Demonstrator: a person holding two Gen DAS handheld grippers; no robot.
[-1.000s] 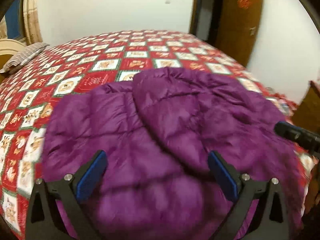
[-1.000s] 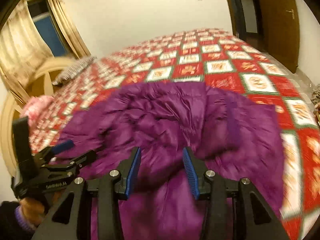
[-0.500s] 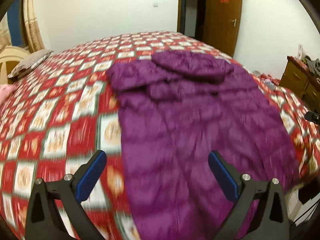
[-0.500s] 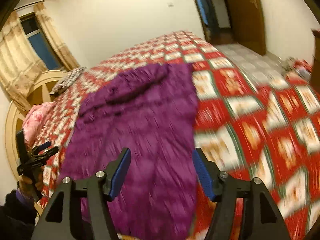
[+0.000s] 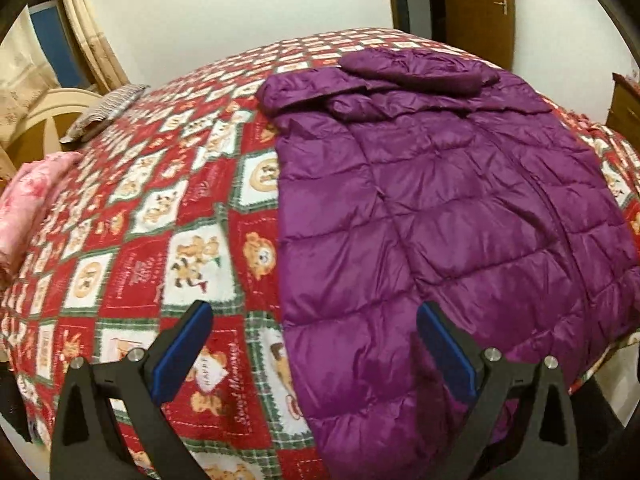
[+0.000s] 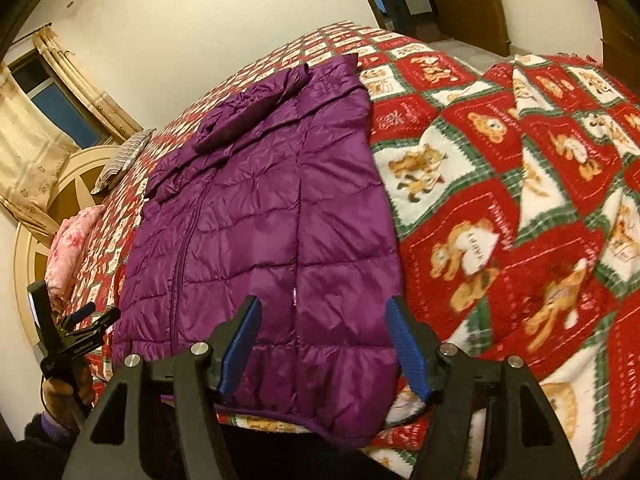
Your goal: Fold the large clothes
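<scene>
A purple quilted puffer coat (image 5: 432, 208) lies flat and lengthwise on the bed, sleeves and hood folded across its far end, hem hanging over the near bed edge. It also shows in the right wrist view (image 6: 264, 216). My left gripper (image 5: 312, 344) is open and empty, hovering above the coat's near left edge and the blanket. My right gripper (image 6: 326, 340) is open and empty above the coat's near right hem corner. The left gripper (image 6: 76, 320) shows at the far left of the right wrist view, held in a hand.
A red, white and green teddy-bear blanket (image 5: 168, 240) covers the bed. A pink folded cloth (image 5: 24, 208) and a grey striped pillow (image 5: 104, 114) lie by the cream headboard (image 6: 52, 196). A wooden door (image 5: 476, 4) and a wooden cabinet (image 5: 624, 104) stand beyond.
Both grippers have pulled back from the coat's far end to its near hem. The right gripper's jaws have widened. The coat now lies flat with sleeves and hood folded at the far end.
</scene>
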